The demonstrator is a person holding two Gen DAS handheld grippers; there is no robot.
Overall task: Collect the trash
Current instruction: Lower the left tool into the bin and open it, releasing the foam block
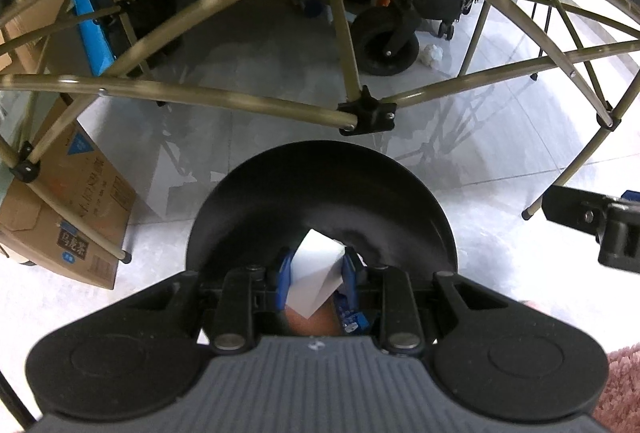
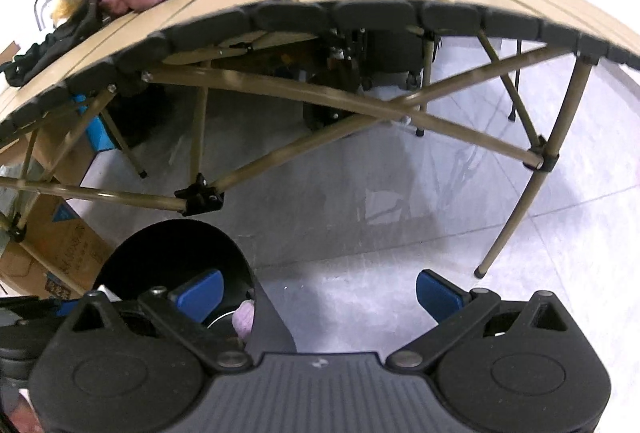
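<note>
Floor: pale glossy tiles (image 1: 280,153) under folding table frame (image 1: 224,101), ahead of both grippers.
Trash: white folded paper (image 1: 316,273), creased, angular.
L gripper (image 1: 316,271): clamped on paper, over black bin (image 1: 320,193).
R gripper (image 2: 320,291): jaws wide, nothing between; bin (image 2: 176,249) just left.

Your left black plastic gripper with blue finger pads (image 1: 316,275) carries a ribbed dark-grey housing flanked by two round black discs, each with a raised ring moulded into it. Two black linkage arms run forward from silver pivot screws to the blue pads (image 1: 285,273). A small pale mark sits at the centre of the ribbed housing's front edge. Your right black plastic gripper with blue finger pads (image 2: 320,287) has the same build: ribbed grey centre, twin discs, black triangular brackets, silver screws, and rounded blue pads (image 2: 436,291).
</note>
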